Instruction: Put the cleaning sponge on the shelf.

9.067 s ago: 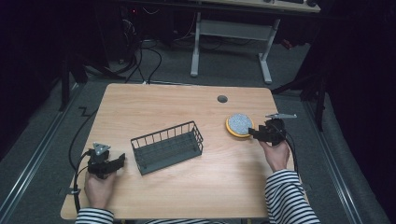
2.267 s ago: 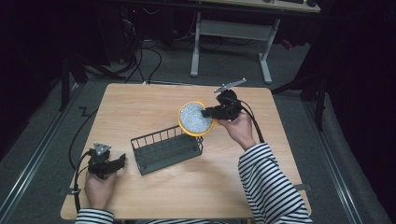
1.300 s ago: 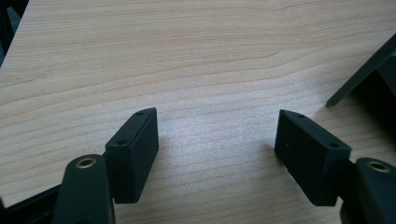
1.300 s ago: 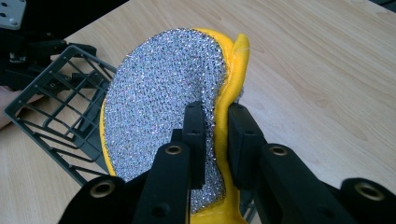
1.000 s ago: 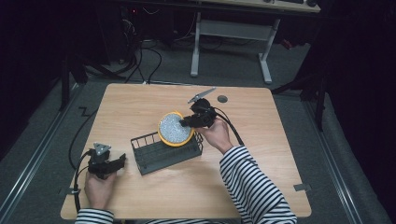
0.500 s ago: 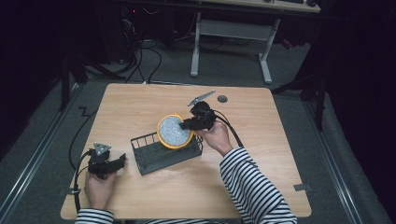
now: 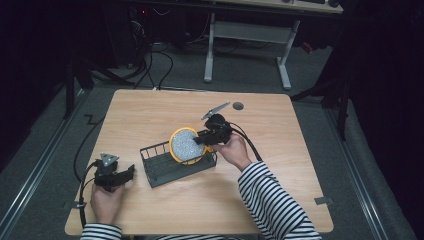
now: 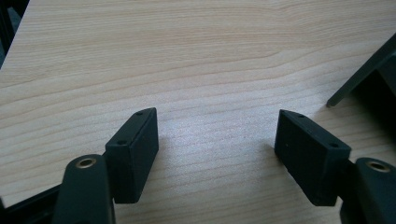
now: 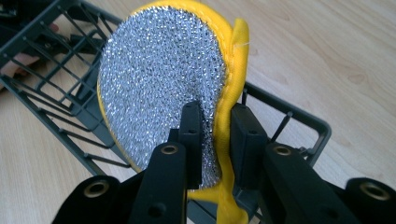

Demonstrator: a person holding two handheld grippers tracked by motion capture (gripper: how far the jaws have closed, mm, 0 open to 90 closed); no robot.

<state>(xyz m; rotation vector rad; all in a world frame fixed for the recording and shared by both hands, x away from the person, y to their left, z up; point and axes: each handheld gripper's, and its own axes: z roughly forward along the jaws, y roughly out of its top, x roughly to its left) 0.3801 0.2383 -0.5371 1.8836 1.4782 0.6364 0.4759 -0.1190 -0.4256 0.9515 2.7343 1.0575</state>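
Right gripper view: scouring pad (image 9: 159, 88), silver mesh with yellow rim, stood on edge over the wire basket (image 9: 56, 70) | right gripper (image 9: 215, 122) clamped its rim | left gripper (image 8: 215, 140) gaped wide, nothing between, on the table (image 8: 196, 56) beside the basket.

Scouring pad (image 9: 163, 84) lower rim hidden behind jaws; wire basket (image 9: 56, 116) cut off at frame edges.

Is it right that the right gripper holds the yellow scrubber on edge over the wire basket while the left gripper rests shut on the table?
Not quite: the left gripper is open, as the left gripper view shows. The right gripper does hold the scrubber over the basket.
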